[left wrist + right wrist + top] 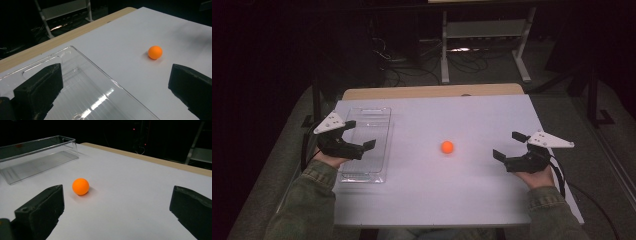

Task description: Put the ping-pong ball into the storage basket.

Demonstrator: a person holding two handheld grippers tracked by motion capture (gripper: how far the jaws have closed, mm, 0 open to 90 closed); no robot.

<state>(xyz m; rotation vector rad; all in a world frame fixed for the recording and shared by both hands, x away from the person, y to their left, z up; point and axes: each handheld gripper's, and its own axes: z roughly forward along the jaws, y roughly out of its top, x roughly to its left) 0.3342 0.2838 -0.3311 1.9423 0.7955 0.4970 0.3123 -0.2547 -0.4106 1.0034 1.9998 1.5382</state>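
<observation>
left gripper (361, 134) wide open, empty, over tray (382, 116) | right gripper (508, 145) wide open, empty, at 3 o'clock of ball (447, 146) | ball mid-desk (472, 195)

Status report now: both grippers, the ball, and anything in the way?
Left gripper open, over the clear tray. Right gripper open, empty. Orange ball on the table, apart from both. Path clear.

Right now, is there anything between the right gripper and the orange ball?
Nothing visible. The right gripper is open, the ball lies alone on the white table, and bare surface separates them. The clear tray sits beyond the ball.
</observation>
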